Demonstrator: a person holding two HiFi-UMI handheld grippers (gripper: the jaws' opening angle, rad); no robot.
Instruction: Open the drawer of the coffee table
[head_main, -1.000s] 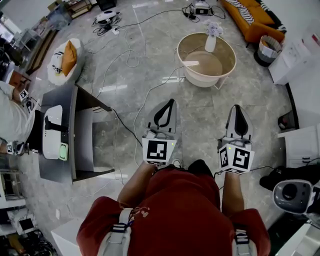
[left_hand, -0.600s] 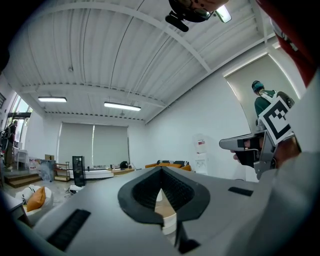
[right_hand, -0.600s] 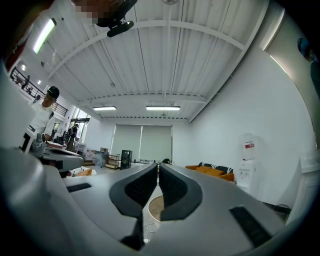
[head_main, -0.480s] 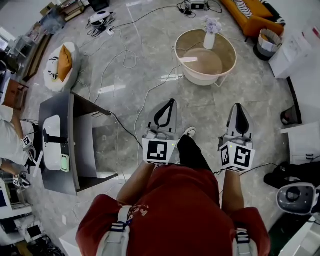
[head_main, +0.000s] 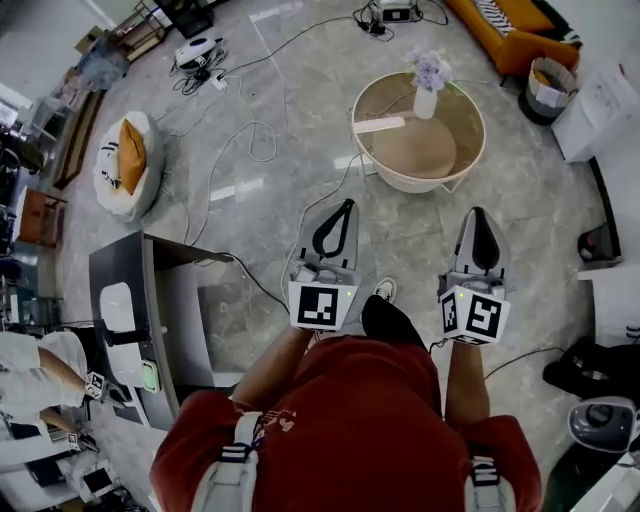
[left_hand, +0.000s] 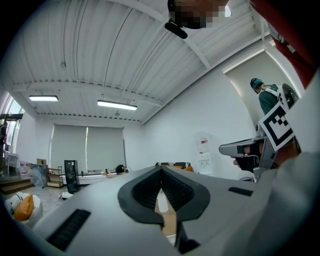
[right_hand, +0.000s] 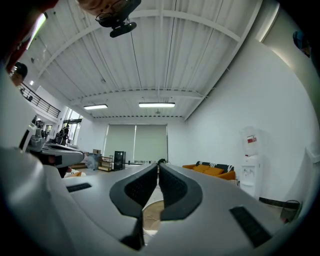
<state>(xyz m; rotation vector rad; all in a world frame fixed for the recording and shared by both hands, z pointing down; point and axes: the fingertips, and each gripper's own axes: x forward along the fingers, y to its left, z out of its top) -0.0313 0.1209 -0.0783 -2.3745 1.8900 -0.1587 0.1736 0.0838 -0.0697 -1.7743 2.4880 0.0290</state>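
Observation:
The round beige coffee table (head_main: 418, 133) stands on the marble floor ahead of me, with a white vase of flowers (head_main: 428, 85) on its glass top. No drawer shows on it from here. My left gripper (head_main: 345, 205) and right gripper (head_main: 477, 212) are held level side by side, well short of the table, both shut with nothing in them. In the left gripper view the left gripper (left_hand: 161, 172) has its tips together. In the right gripper view the right gripper (right_hand: 159, 164) has its jaws together, and the table top (right_hand: 150, 212) shows below them.
A dark desk (head_main: 130, 300) with a white device stands at the left, and another person (head_main: 40, 370) is beside it. Cables (head_main: 250, 130) trail over the floor. A white beanbag with an orange cushion (head_main: 125, 160), an orange sofa (head_main: 510, 30) and a bin (head_main: 548, 90) ring the room.
I have walked forward: the desk has slid down the left of the head view and the coffee table looks slightly nearer. Both grippers keep the same shut pose.

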